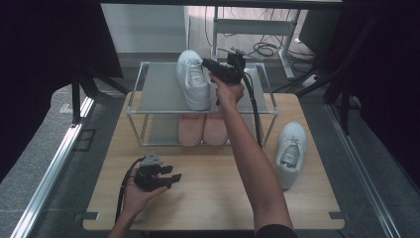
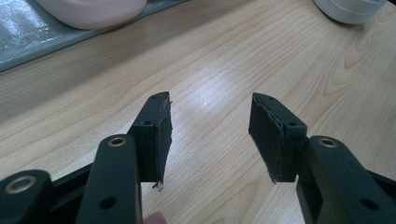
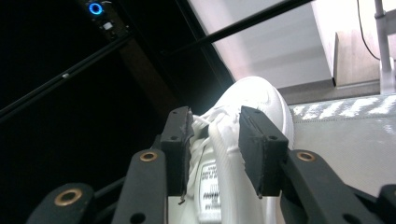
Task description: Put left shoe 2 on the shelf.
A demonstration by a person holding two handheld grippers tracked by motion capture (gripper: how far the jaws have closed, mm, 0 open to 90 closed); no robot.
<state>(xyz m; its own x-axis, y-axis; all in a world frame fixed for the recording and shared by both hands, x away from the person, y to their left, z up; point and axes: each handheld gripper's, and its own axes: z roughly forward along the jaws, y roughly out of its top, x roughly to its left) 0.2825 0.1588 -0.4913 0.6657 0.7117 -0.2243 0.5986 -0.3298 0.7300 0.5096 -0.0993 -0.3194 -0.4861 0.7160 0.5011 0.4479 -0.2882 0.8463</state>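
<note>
Item one: a white sneaker (image 1: 193, 79) standing on the top shelf of a metal-framed rack (image 1: 158, 112) at the far side of the wooden table (image 1: 208, 188), toe toward us. We are judging the work in hand as shelving a pair of shoes, and this one is already resting on the shelf by its own weight.

Item two: its partner, the second white sneaker (image 1: 289, 153), lying on the table to the right of the rack, well apart from it, and apparently waiting its turn.

Item three: a pair of pink slippers (image 1: 203, 130) sitting side by side on the lower shelf, toes toward us.

Item four: the right gripper (image 1: 210, 64), reaching over the top shelf with the arm stretched far and the wrist bent left toward the shelved shoe. In the right gripper view its jaws are straddling the sneaker's (image 3: 233, 154) laced upper at a middling gap, and we are seeing space between the pads and the shoe, so we are reading this as a release, not a hold.

Item five: the left gripper (image 1: 174, 177), lying in the upturned left hand (image 1: 141, 191) near the table's left front, pointing right, parked out of the way. Its jaws are standing wide over bare wood in the left gripper view, holding nothing.
</note>
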